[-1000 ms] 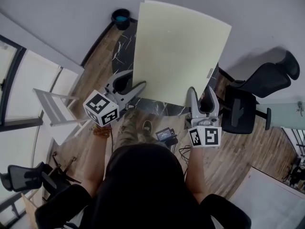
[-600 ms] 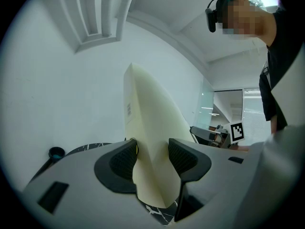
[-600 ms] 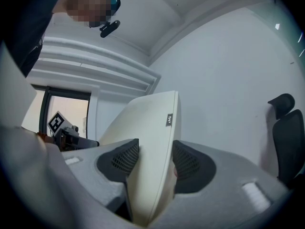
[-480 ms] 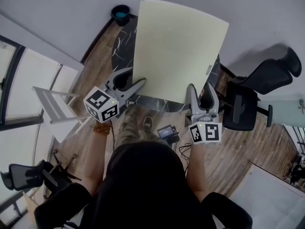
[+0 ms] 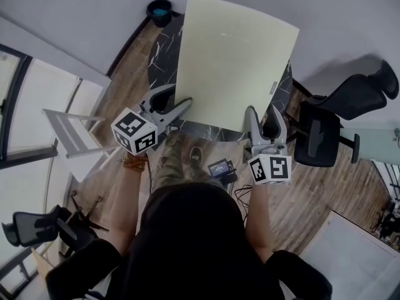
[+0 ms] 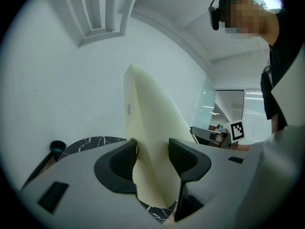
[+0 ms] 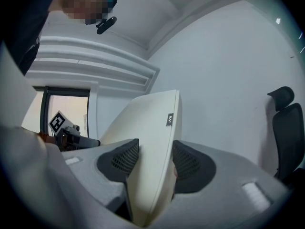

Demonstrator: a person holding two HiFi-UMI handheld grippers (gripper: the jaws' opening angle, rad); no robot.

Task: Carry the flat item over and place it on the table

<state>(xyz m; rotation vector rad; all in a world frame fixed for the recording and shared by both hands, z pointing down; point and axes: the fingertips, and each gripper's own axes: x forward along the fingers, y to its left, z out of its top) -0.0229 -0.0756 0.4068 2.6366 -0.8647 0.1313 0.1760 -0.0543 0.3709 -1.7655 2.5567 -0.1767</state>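
Observation:
A large, pale cream flat board (image 5: 234, 61) hangs upright-tilted in the air, gripped along its near edge by both grippers. My left gripper (image 5: 182, 108) is shut on its left corner. My right gripper (image 5: 265, 119) is shut on its right corner. Below and behind it stands the round black marble table (image 5: 161, 58), mostly hidden by the board. In the left gripper view the board (image 6: 147, 123) runs between the dark pads of the left gripper (image 6: 152, 157), with the table (image 6: 90, 142) beyond. In the right gripper view the board (image 7: 152, 128) sits between the pads of the right gripper (image 7: 155, 160).
A black office chair (image 5: 337, 120) stands right of the table, also seen as a chair (image 7: 286, 128) in the right gripper view. A white chair (image 5: 72, 139) is at the left, a dark pot (image 5: 159, 9) by the wall, and a small device with cables (image 5: 220, 167) lies on the wooden floor.
The board and both grippers have drifted slightly forward toward the table. Both grips are unchanged.

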